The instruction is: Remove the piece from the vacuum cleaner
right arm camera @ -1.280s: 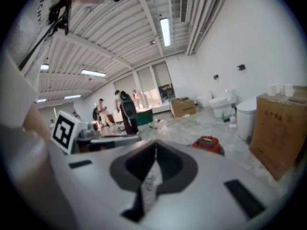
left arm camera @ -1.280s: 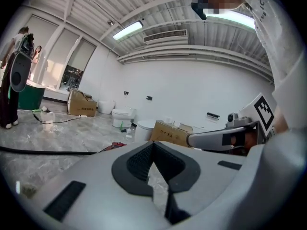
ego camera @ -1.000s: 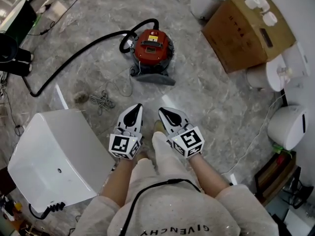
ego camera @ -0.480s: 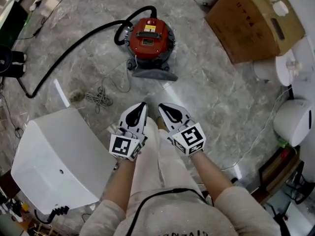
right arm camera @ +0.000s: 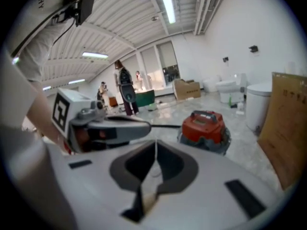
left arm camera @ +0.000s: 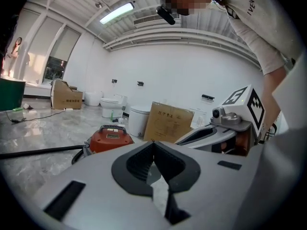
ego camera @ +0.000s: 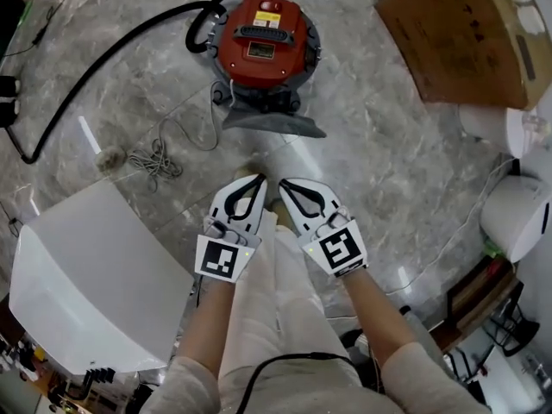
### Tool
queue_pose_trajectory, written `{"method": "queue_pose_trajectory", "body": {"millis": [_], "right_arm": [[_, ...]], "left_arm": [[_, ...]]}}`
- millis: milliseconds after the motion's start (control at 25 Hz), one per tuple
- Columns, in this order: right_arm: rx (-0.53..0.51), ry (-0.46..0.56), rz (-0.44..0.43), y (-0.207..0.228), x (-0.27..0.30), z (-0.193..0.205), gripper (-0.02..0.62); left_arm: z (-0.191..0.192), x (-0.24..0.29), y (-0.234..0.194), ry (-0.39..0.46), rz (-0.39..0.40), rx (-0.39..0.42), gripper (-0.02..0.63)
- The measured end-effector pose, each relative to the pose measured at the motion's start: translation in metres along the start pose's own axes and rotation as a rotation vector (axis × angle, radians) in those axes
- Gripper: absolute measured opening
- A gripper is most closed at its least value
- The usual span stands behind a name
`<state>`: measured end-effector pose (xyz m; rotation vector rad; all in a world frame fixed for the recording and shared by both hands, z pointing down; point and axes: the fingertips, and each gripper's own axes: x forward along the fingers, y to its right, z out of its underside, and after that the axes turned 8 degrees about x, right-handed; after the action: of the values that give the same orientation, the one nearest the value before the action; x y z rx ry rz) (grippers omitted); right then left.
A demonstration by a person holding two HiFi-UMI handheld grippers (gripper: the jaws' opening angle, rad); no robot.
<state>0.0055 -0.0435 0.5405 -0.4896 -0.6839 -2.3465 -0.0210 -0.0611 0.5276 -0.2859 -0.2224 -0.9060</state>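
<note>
Two grippers on hand, both empty; we list the scene as it stands.

1. Left gripper point(ego camera: 258, 179): jaws fully together, nothing between them. We hold it low in front of us, above the marble floor point(ego camera: 379, 162), tips pointing toward the machine.
2. Right gripper point(ego camera: 285, 183): likewise closed on nothing, just beside the left one and near parallel to it.
3. Vacuum cleaner point(ego camera: 263, 46): a red drum unit with a dark handle on its lid, standing upright on the floor ahead of both grippers and well apart from them.
4. Black hose point(ego camera: 112, 54): plugged into the drum's far left side, looping once, then trailing off to the left across the floor.
5. Grey part point(ego camera: 272, 121): at the foot of the drum on the side nearest us; we cannot tell whether it is fixed or loose.
6. Bystanders: a tangled cord point(ego camera: 153, 158), a cardboard box point(ego camera: 466, 33), a large white shell point(ego camera: 86, 283).

Progress, as we judge it: none of the removal is done. No piece is off and neither tool touches the machine. Left to do: close the gap, open a jaw, grip the piece, most likely the hose, and pull it free.
</note>
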Motion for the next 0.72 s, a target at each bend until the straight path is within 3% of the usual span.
{"method": "queue_pose_trajectory", "body": {"millis": [520,720], "right_arm": [[0.017,-0.096,0.059,0.056,0.061,0.037,0.015],[0.019,-0.132,0.111,0.073,0.076,0.041,0.015]], "left_arm": [[0.055,0.058,-0.047,-0.079,0.094,0.019,0.021],[0.068,0.074,-0.043,-0.109,0.122,-0.05,0.021]]}}
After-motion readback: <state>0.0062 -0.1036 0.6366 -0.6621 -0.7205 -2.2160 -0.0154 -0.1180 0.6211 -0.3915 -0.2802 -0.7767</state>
